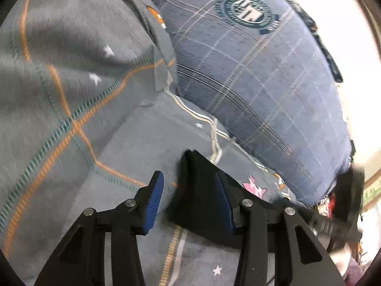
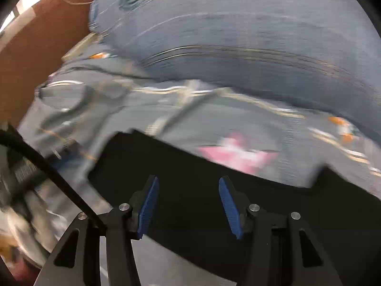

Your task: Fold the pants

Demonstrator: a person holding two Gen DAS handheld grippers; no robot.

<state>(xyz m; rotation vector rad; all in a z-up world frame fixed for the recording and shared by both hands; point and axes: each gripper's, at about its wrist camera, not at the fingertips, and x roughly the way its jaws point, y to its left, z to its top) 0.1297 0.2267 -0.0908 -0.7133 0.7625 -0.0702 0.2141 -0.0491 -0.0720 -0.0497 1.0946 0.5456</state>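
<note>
Count ahead of my fingers: one pair of black pants [image 2: 190, 166], one blue plaid pillow [image 1: 262, 83], one grey star-print bedsheet [image 1: 147, 138].

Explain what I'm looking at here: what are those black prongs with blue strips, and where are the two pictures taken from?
Each picture comes from a camera mounted on a handheld gripper, looking forward along its two fingers. The left gripper and right gripper are carried by a person, one in each hand. The blue strips are rubber pads lining the jaws. In both views the jaws stand apart and nothing is pinched. Under them lie the black pants, on a grey bedsheet printed with stars and orange lines. Behind sits a blue checked pillow with a round crest. The right view is smeared with blur.
</note>
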